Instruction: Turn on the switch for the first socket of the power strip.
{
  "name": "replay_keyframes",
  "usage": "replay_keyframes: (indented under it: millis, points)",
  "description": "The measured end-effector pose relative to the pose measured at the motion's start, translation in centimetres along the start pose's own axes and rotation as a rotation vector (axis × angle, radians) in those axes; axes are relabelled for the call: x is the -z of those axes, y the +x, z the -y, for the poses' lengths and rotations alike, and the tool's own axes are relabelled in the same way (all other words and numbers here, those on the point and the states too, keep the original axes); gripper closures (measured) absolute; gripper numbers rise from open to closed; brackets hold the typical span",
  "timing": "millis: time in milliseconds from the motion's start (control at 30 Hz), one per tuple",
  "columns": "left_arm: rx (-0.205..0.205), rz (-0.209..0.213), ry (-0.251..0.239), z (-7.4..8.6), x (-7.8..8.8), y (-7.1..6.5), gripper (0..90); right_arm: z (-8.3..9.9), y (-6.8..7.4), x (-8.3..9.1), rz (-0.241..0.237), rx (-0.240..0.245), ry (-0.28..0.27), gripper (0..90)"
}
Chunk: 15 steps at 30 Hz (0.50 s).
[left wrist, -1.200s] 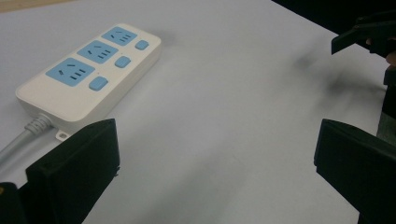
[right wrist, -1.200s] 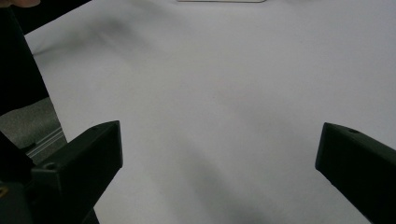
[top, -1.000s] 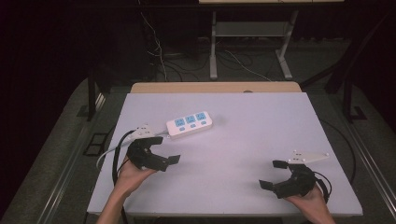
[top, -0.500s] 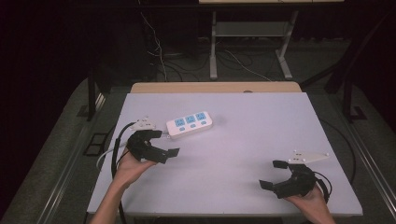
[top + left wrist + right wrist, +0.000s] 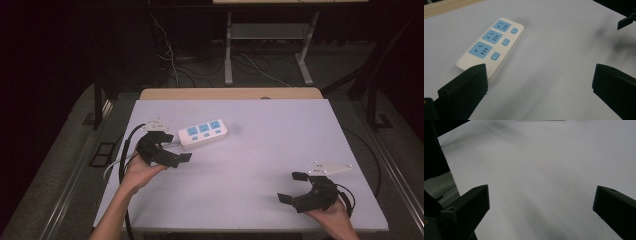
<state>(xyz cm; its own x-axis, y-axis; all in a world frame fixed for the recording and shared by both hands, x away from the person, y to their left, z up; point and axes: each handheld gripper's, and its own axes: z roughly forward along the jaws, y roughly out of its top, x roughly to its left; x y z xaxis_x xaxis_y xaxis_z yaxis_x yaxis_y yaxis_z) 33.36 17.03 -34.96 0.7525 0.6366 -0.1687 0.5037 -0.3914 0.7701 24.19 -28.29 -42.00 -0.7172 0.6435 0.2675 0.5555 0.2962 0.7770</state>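
A wide white table [image 5: 280, 145] takes up most of the high view, its far edge backed by a strip of light wood [image 5: 230, 93], with dark floor and loose cables [image 5: 170, 55] beyond it and the metal legs of another stand [image 5: 229, 45] farther back. On the table's left half, toward the far side, lies a white power strip [image 5: 202, 133] with three blue sockets in a row and a small blue button beside each; it lies flat and slightly slanted, its near-left end pointing toward the person's left hand [image 5: 137, 170]. That hand holds the left gripper [image 5: 176, 152] low over the table just beside the strip's near end, jaws spread wide with nothing between them; in the left gripper view one black jaw stands right in front of the strip's [image 5: 491, 45] nearest corner while the other is well apart over bare white surface [image 5: 554, 75], and whether the near jaw touches the strip cannot be told. A black cable [image 5: 122, 155] loops from this gripper along the table's left edge. At the near right corner the right hand [image 5: 332, 217] holds the right gripper [image 5: 292, 187], well apart from the strip, its jaws likewise spread wide and holding nothing, a grey three-cornered plate [image 5: 330, 168] on top of it. The right gripper view looks between its two black jaws across plain table top [image 5: 544, 175], with a bit of grey floor [image 5: 439, 185] past the table's edge at the left
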Motion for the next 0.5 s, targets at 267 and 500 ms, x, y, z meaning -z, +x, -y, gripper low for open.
replay_keyframes:
  millis: [267,500]
  points:
    - [0.002,-0.002,0.011,-0.9,-0.2,0.8,0.0,0.0,0.0,0.0,-0.001,0.001,0.000,0.3]
    - [0.002,-0.011,0.033,-1.7,-0.3,1.6,0.0,0.0,0.0,0.0,0.000,0.004,0.001,0.3]
